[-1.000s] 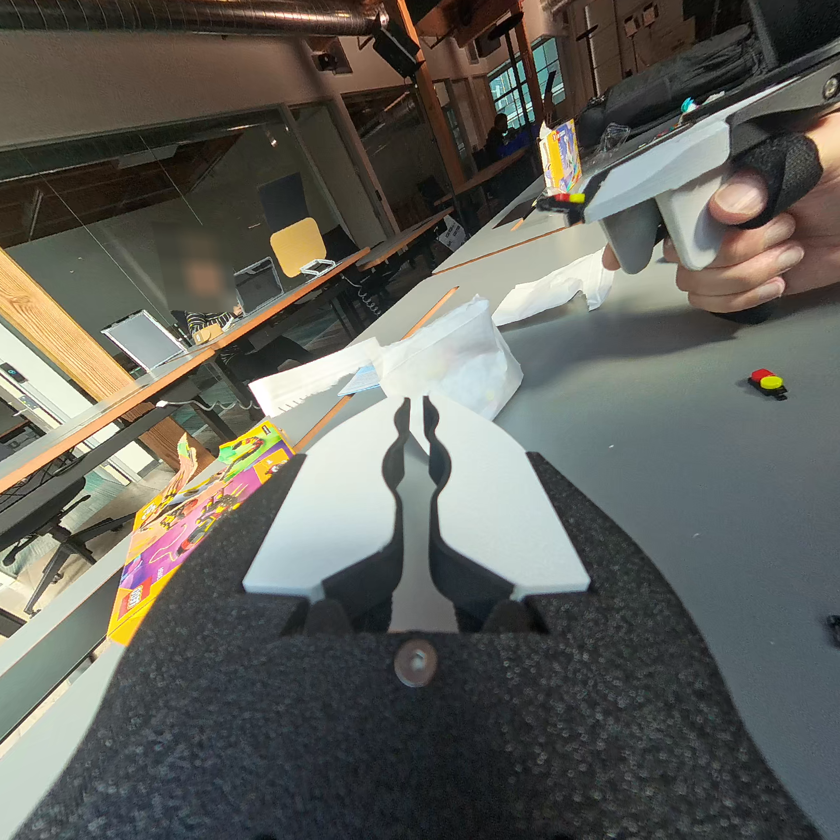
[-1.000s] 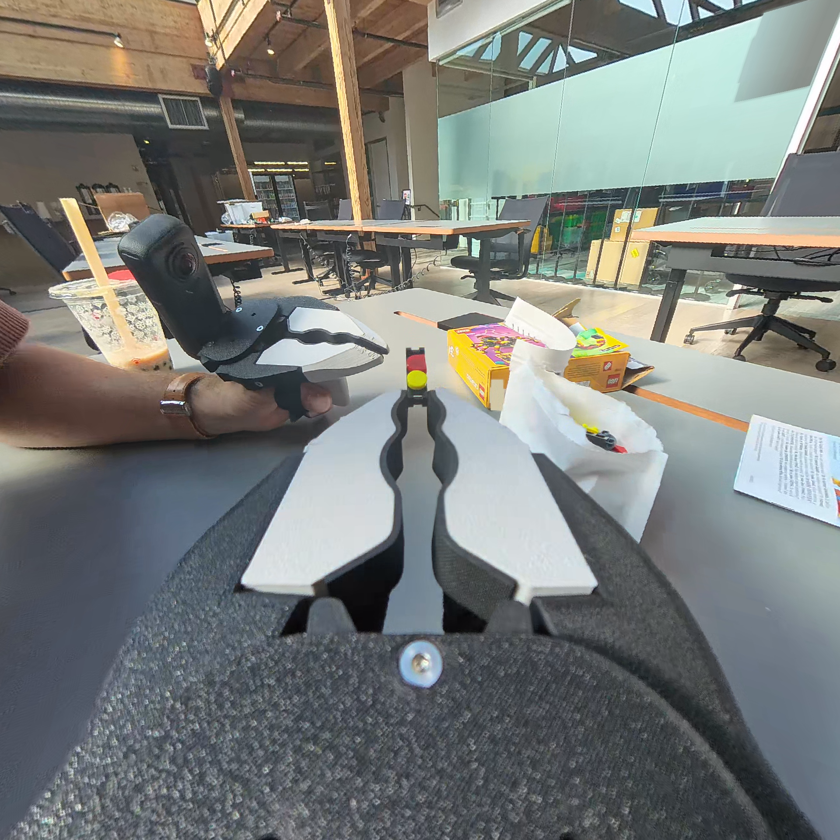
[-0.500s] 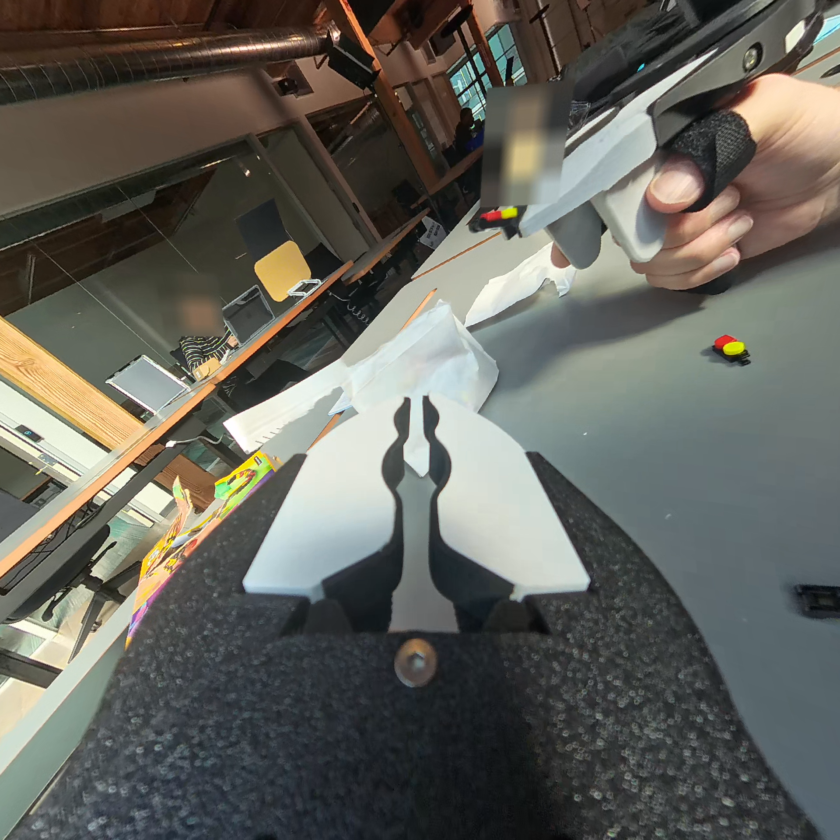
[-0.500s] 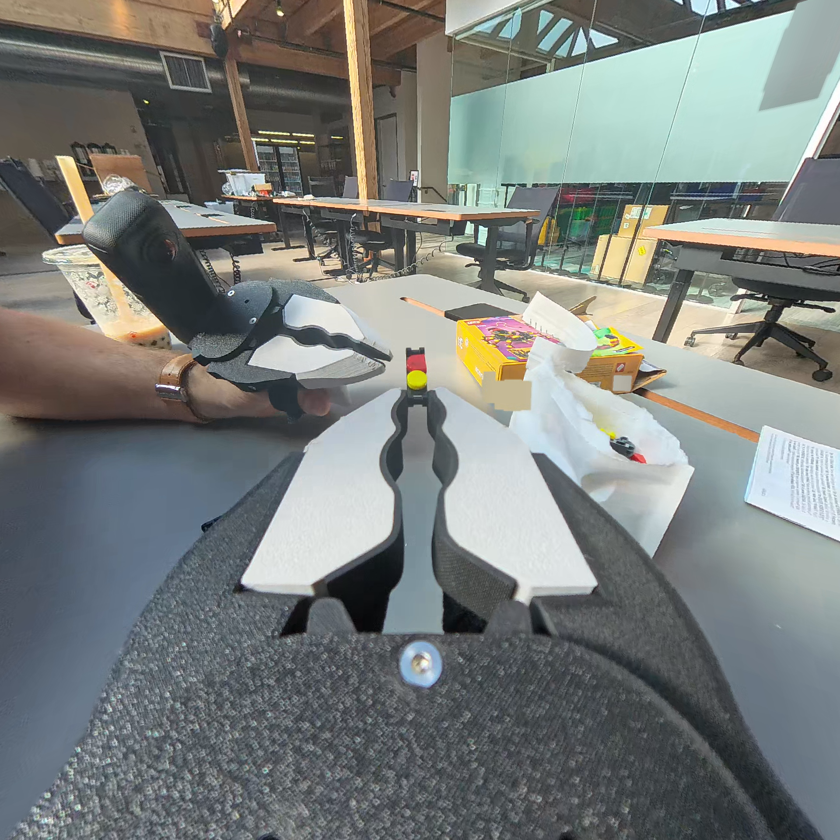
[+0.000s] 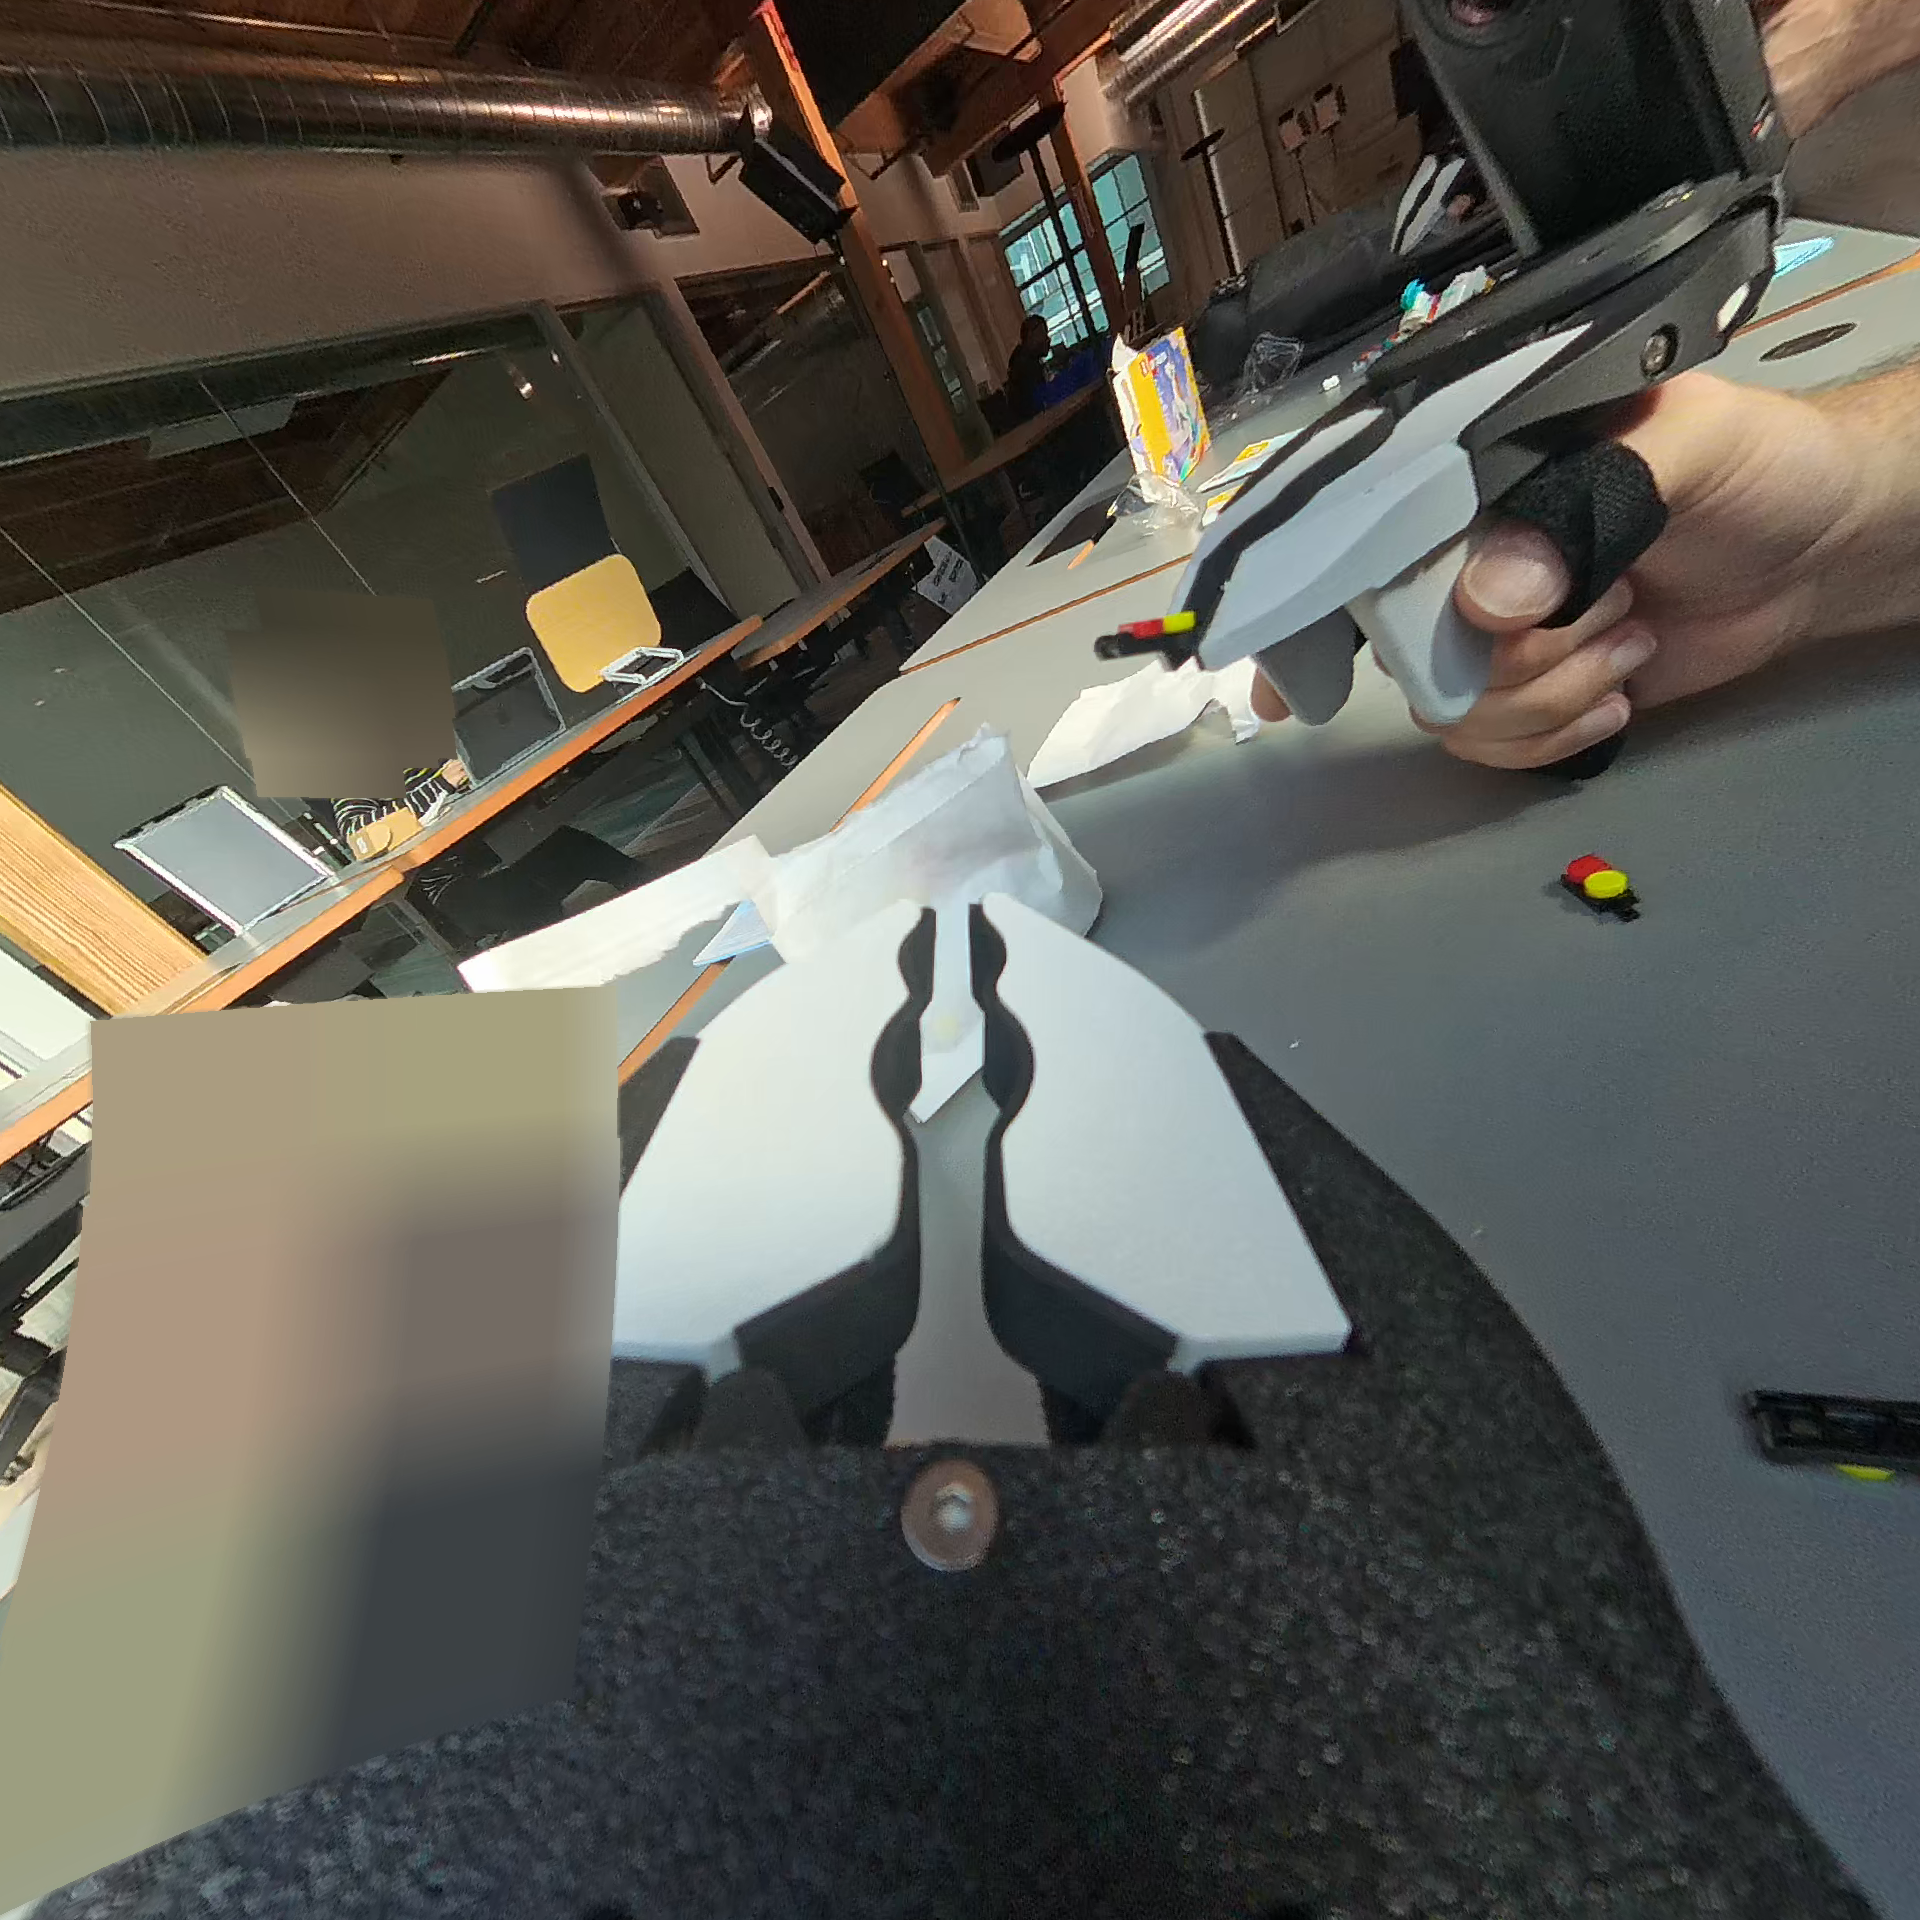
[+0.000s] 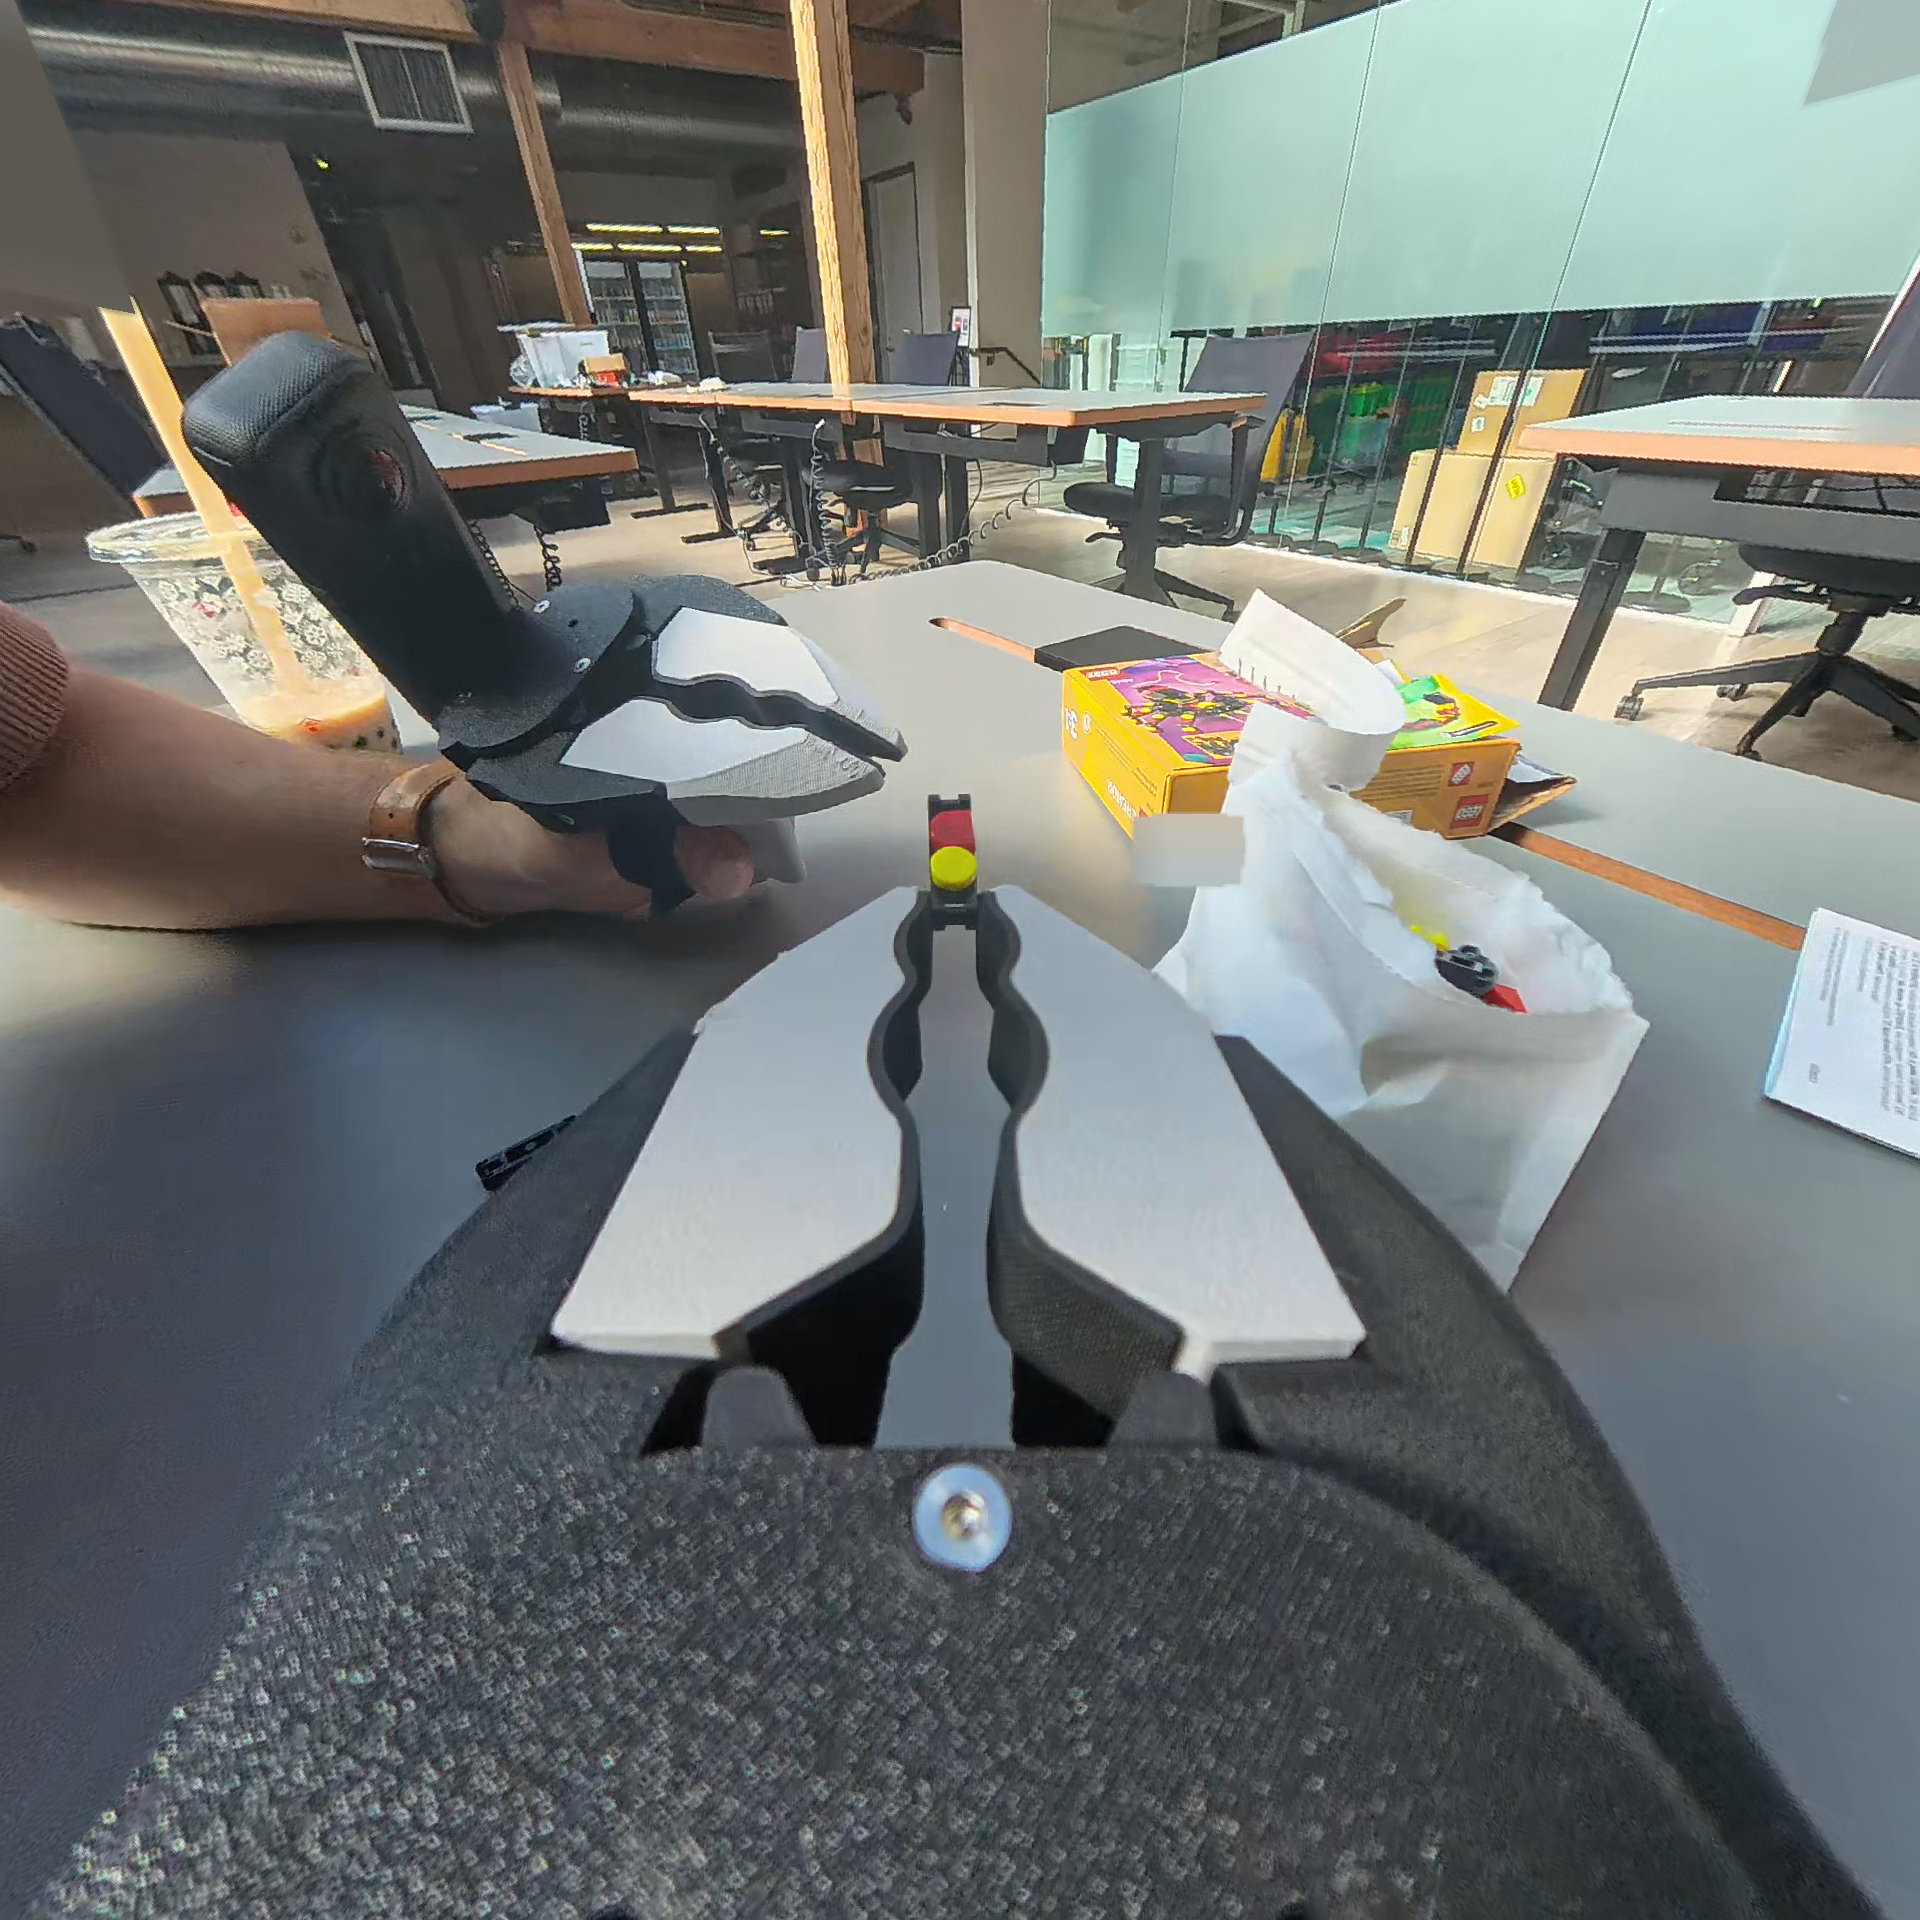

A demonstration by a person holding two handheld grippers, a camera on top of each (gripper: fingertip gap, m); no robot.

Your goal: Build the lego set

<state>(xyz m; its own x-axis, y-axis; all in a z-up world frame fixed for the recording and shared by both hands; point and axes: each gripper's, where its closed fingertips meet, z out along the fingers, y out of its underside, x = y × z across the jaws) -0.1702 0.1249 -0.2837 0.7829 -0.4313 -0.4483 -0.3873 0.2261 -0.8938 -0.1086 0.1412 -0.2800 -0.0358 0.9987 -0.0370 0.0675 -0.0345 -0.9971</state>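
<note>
My right gripper (image 6: 951, 914) pinches a small black lego piece topped with a red and a yellow round stud (image 6: 950, 852) at its tips, held above the grey table (image 6: 260, 1091). My left gripper (image 5: 948, 930) is nearly pressed together with nothing between its white fingers (image 5: 790, 1122), pointing at a crumpled white paper bag (image 5: 935, 842). A second black piece with red and yellow studs (image 5: 1598, 883) lies apart on the table, and a yellow and purple cardboard box (image 6: 1174, 738) sits behind the bag.

Each wrist camera looks low along its own tongs, facing the other; both share the white bag (image 5: 940, 847) (image 6: 1382, 997).
</note>
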